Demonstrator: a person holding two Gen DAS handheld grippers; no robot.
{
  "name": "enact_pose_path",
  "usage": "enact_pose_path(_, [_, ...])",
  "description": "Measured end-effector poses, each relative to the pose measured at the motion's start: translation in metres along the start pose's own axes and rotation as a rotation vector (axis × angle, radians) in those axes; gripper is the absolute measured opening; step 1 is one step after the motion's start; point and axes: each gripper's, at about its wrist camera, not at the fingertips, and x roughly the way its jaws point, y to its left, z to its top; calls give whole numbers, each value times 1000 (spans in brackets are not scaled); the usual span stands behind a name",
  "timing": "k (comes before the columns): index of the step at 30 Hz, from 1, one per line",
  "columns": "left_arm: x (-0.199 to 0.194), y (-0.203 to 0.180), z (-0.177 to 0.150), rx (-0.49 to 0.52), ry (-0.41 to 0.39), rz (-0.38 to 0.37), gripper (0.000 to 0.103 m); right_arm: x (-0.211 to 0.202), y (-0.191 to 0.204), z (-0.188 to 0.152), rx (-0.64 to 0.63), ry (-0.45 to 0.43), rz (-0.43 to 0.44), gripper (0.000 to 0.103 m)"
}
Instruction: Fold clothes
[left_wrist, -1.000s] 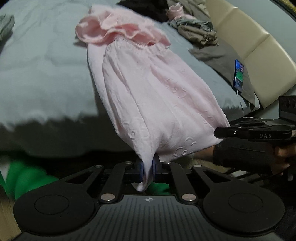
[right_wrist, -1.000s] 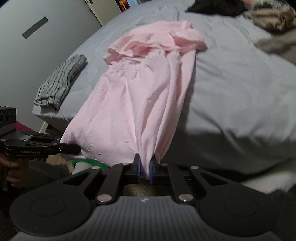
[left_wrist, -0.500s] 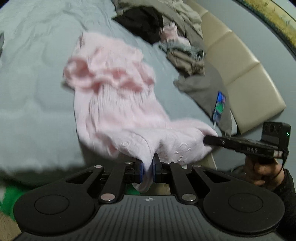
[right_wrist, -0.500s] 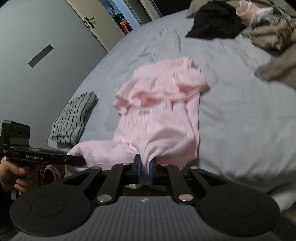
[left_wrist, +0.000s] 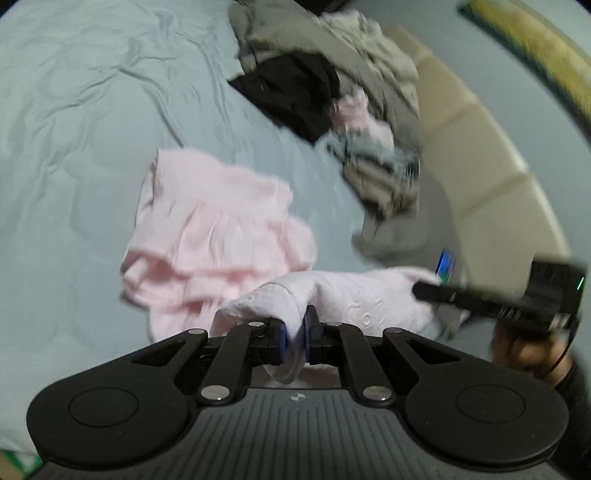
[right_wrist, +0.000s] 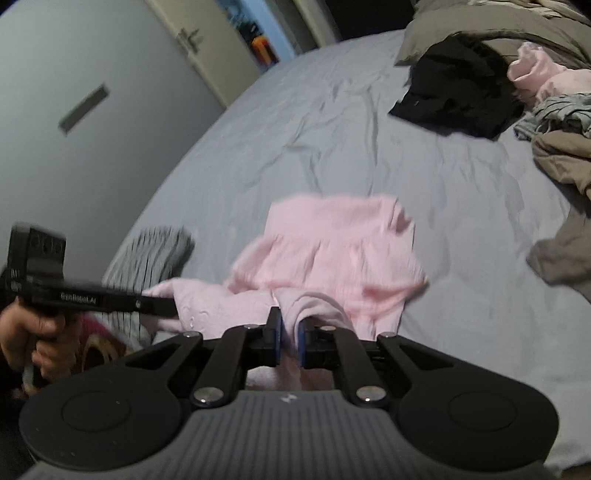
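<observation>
Folding the pink garment (left_wrist: 218, 229) in half looks like the step in hand: both tongs carry its lower hem over the part that lies flat on the grey bed (left_wrist: 81, 110). The left gripper (left_wrist: 294, 334) has its blue pads pressed together on a bunch of pink cloth, and the right gripper (right_wrist: 289, 339) pinches another bunch of the same hem, so the edge hangs between them in a soft sag. The upper, ruffled part of the garment rests on the sheet, near the bed's near edge; the lifted hem sits just above it and has not yet been laid down. Judging from this, the next move calls for carrying both corners forward together, level with each other, until the hem meets the far edge of the garment, then lowering and letting go. Uneven travel would likely skew the fold. A pile of unfolded clothes (right_wrist: 517, 74) lies well apart at the head of the bed, and a striped folded piece (right_wrist: 151, 254) sits near the left edge.
</observation>
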Motion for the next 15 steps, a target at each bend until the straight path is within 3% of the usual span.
enact_pose_path(6, [20, 2, 46, -54, -90, 15, 7, 19, -15, 38, 71, -57, 7, 10])
enact_pose_path(15, [45, 28, 75, -85, -144, 103, 8, 73, -39, 69, 176, -40, -27, 10])
